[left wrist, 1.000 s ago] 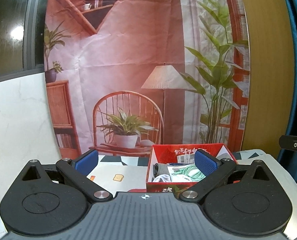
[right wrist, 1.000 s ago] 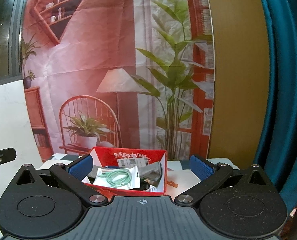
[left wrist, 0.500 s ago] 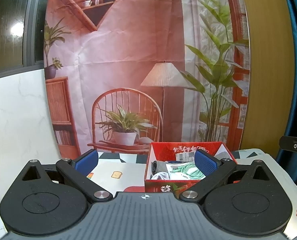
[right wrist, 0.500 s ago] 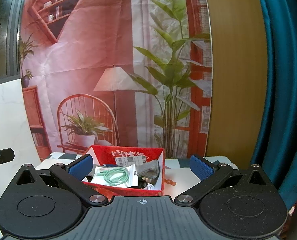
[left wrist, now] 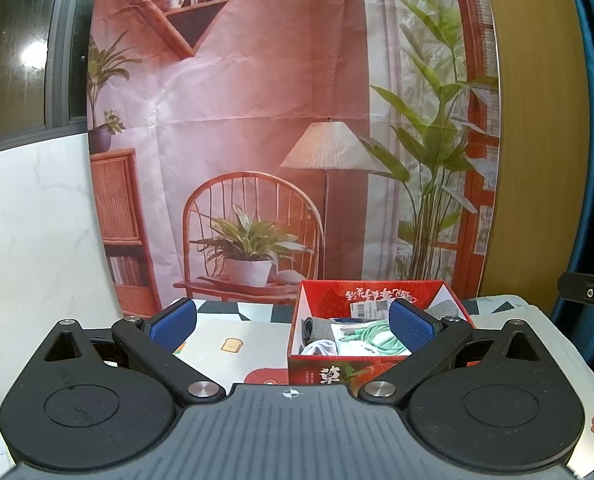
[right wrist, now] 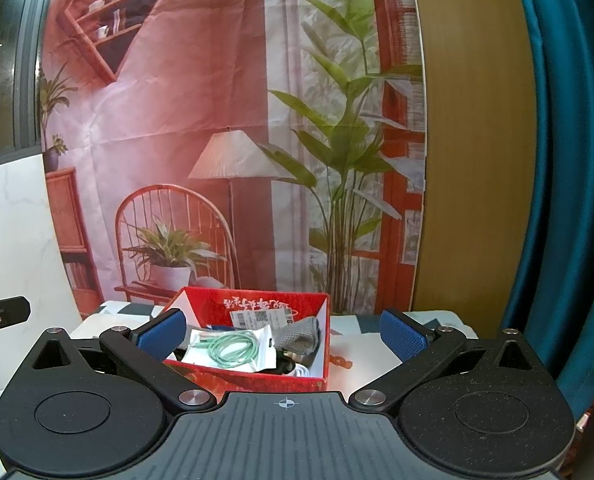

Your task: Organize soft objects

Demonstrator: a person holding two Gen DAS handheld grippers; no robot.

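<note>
Change: over the last second both cameras tip slightly, so the red box sits a touch lower in each view; nothing inside it shifts.
Soft things: a bagged coil of green cable, a grey knit roll and a white bundle all lie inside the red box, heaped, not sorted.
Box: open-topped, standing on the surface, which wears a patterned cloth; no loose soft item shows on the cloth around it.
Left hand-held gripper: fingers spread wide, holding nothing, hovering just short of the box, its right pad across the box's near corner.
Right hand-held gripper: likewise spread and empty, the box framed between its pads.
Stage: this fits either a box waiting to be unpacked and sorted, or one into which everything is already gathered; the views alone do not settle which.
Doing it well: if anything is to be lifted, I would pinch the cable bag by its edge, since the plastic is slick, and steady the light box with the other gripper.
Backdrop: a printed room scene hangs behind.
</note>
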